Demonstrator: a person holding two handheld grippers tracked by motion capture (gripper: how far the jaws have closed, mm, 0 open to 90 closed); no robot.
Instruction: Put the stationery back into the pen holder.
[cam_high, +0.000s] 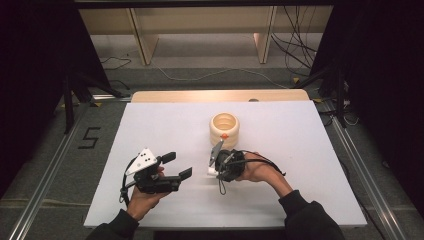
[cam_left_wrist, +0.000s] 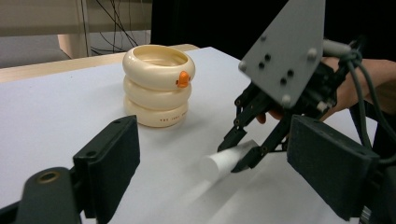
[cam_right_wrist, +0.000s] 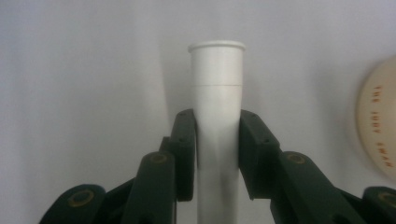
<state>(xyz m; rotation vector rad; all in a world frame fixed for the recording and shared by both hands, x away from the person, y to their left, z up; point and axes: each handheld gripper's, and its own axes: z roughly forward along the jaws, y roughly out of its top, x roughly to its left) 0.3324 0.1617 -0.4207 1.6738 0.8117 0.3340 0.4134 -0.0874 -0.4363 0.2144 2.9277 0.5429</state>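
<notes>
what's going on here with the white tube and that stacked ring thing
A person works at a white table with a gripper in each hand. The right gripper has its jaws closed on a white tube lying low over the tabletop, just in front of a cream container shaped like three stacked rings with a small orange knob. The left gripper hangs open and empty off to the side.

I'm working in what looks like a lab recording bay. Under my tongs is a white table (cam_high: 300, 200) with a wooden edge beyond them. Black curtains (cam_high: 385, 75) hang to either side, loose cables (cam_high: 295, 50) trail across the grey floor ahead, metal rails (cam_high: 45, 180) flank me, a taped "5" (cam_high: 89, 137) off to my left.
</notes>
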